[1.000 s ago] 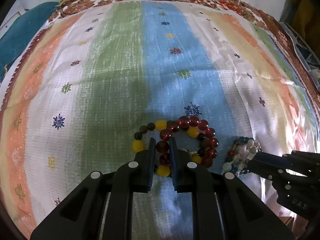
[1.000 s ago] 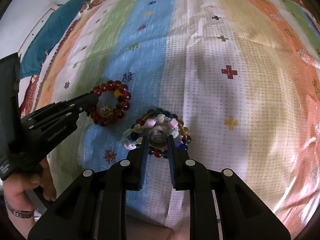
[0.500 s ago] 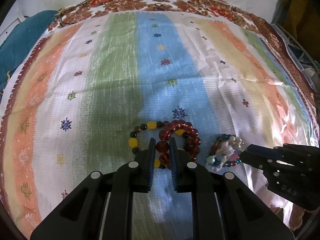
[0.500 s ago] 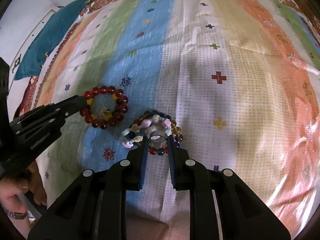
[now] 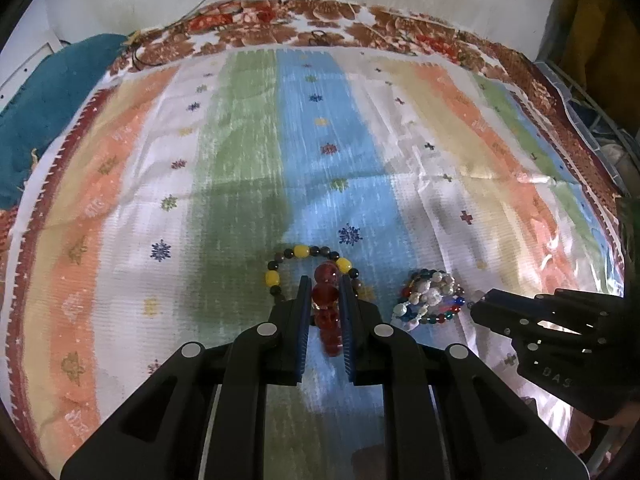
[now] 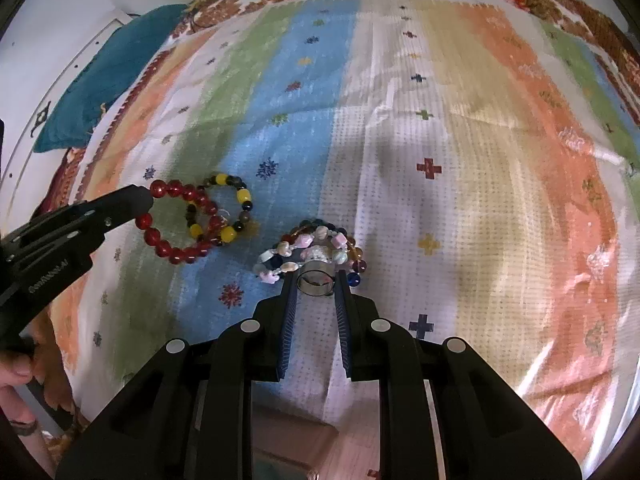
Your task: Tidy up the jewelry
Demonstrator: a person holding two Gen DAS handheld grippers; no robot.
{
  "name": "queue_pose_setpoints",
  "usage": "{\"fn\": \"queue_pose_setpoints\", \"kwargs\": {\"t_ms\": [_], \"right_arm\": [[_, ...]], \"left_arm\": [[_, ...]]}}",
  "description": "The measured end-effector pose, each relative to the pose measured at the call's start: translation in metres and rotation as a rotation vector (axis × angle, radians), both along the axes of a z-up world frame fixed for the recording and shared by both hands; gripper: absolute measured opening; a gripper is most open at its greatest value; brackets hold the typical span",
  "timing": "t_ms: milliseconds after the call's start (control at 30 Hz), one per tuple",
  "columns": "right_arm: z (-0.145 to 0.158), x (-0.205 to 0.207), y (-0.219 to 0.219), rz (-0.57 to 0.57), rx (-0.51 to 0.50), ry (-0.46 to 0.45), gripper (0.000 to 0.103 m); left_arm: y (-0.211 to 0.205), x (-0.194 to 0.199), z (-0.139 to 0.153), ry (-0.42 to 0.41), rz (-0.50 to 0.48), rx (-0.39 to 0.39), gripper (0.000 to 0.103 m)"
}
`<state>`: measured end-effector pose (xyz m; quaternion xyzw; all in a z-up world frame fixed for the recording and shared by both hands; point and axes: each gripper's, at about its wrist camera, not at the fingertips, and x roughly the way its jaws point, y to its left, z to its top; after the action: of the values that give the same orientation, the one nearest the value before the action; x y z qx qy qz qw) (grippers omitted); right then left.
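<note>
My left gripper [image 5: 325, 290] is shut on a bracelet of big red beads [image 5: 326, 300], which hangs edge-on between its pads. In the right wrist view the red bracelet [image 6: 176, 254] hangs as a loop from the left gripper [image 6: 146, 200]. A bracelet of yellow and dark beads [image 5: 298, 252] lies flat on the striped cloth just beyond it. My right gripper [image 6: 316, 280] is shut on a silver ring [image 6: 310, 288]. A cluster of mixed-colour bead bracelets [image 6: 316, 246] bunches against the ring. The left wrist view shows that cluster [image 5: 428, 296] at the tip of the right gripper [image 5: 478, 304].
A striped cloth [image 5: 248, 152] with a brown floral border covers the surface. A teal fabric [image 5: 44, 112] lies at the far left by the wall. A wire rack [image 5: 592, 116] stands at the right edge. A person's hand [image 6: 12, 368] holds the left gripper.
My left gripper has risen with the red bracelet, lifting it off the yellow-and-dark bracelet, which stays on the cloth. My right gripper has risen a little, still gripping the ring.
</note>
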<state>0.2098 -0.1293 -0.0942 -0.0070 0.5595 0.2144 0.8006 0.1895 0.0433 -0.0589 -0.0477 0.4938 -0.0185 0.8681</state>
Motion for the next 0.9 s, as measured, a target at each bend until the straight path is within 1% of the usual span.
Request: {"fn": "queue_pose_setpoints", "kwargs": {"t_ms": [167,267,500,600,900], "right_arm": [[0.011,-0.01,0.0,-0.001,-0.019,-0.049,0.02],[0.015,-0.013,-0.003,-0.005,-0.01,-0.049,0.02],[0.025,-0.022,-0.004,-0.008,0.003,-0.059,0.02],[0.029,-0.026,-0.003,-0.008,0.007,-0.066,0.02],[0.038,-0.039,-0.006,-0.003,0.007,-0.088,0.02]], "left_arm": [[0.005,-0.009,0.012,-0.009,0.026,0.003,0.013],[0.004,-0.015,0.017,-0.018,0.03,-0.008,0.013],[-0.005,-0.028,0.026,-0.039,0.012,0.005,0.013],[-0.004,-0.033,0.031,-0.049,0.019,0.007,0.013],[-0.01,-0.049,0.043,-0.077,-0.001,-0.007,0.013]]}}
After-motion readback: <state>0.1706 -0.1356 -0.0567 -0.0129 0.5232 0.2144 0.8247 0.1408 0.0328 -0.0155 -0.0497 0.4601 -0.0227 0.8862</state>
